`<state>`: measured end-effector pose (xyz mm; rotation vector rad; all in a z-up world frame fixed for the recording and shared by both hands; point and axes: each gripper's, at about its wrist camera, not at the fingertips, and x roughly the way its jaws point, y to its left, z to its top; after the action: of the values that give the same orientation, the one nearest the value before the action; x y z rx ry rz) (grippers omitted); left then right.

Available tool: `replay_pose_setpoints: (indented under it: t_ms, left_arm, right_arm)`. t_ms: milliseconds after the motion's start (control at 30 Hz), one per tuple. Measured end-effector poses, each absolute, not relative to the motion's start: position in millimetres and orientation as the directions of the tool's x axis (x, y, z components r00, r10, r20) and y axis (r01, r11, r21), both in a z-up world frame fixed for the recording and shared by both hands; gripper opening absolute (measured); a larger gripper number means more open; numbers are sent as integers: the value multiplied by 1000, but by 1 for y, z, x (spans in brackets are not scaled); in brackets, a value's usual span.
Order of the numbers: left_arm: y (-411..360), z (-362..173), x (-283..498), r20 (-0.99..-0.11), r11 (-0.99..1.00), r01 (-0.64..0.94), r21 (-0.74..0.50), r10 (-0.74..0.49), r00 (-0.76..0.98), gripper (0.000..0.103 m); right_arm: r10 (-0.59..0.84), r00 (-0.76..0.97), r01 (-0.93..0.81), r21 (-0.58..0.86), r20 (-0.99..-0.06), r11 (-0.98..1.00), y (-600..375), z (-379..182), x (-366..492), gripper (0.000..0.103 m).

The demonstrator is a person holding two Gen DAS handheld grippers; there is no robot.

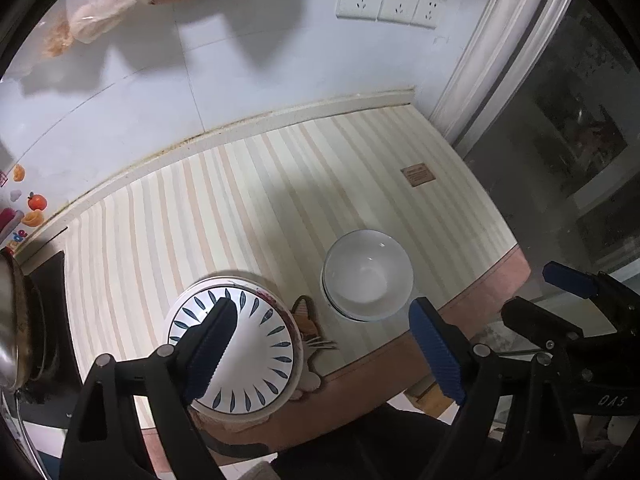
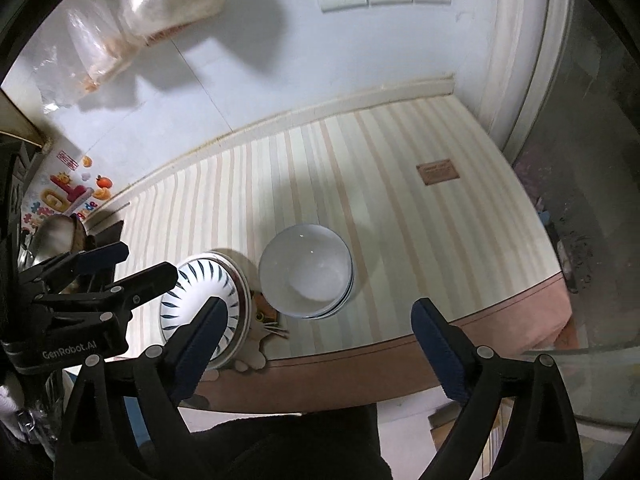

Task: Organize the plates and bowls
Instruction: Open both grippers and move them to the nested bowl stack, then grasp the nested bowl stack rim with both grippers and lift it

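Observation:
A stack of plates (image 1: 260, 340), the top one white with blue leaf marks, sits near the front edge of the striped mat (image 1: 240, 208). To its right stands a stack of white bowls (image 1: 368, 276), nested upright. My left gripper (image 1: 324, 348) hangs open above and in front of both stacks, one finger overlapping the plates in view, nothing between its fingers. My right gripper (image 2: 320, 346) is open too and holds nothing, above the counter's front edge with the bowls (image 2: 306, 270) ahead of it and the plates (image 2: 200, 284) to their left. Each gripper shows in the other's view: right gripper (image 1: 552, 300), left gripper (image 2: 132, 266).
A cat-shaped mat (image 1: 308, 320) lies under the plates. A metal pot (image 1: 12, 320) on a dark stove is at the left. Wall sockets (image 1: 388, 2) and hanging plastic bags (image 1: 100, 8) are on the back wall. A dark glass pane (image 1: 560, 140) borders the right.

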<state>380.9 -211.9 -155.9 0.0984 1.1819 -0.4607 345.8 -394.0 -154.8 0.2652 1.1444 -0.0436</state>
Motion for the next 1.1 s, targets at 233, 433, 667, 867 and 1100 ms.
replay_pose_setpoints:
  t_ms: [233, 433, 667, 867, 1100]
  left_arm:
    - [-202, -140, 371, -891, 900, 391, -193, -327, 314, 97]
    - [-200, -141, 373, -882, 897, 388, -209, -344, 320, 99]
    - [-207, -171, 393, -891, 881, 398, -256, -375, 257, 99]
    - [-220, -236, 434, -920, 887, 356, -295, -364, 143, 99]
    - [-238, -317, 479, -914, 881, 250, -402, -400, -61, 99]
  right_arm:
    - [72, 461, 169, 167, -884, 971, -384, -123, 327, 96]
    - [82, 460, 173, 180, -884, 968, -384, -123, 325, 97]
    - [120, 457, 174, 221, -881, 960, -393, -142, 337, 99]
    - [346, 401, 190, 447, -848, 874, -423, -208, 363, 99]
    - [535, 297, 286, 609, -791, 740, -455, -320, 393, 99]
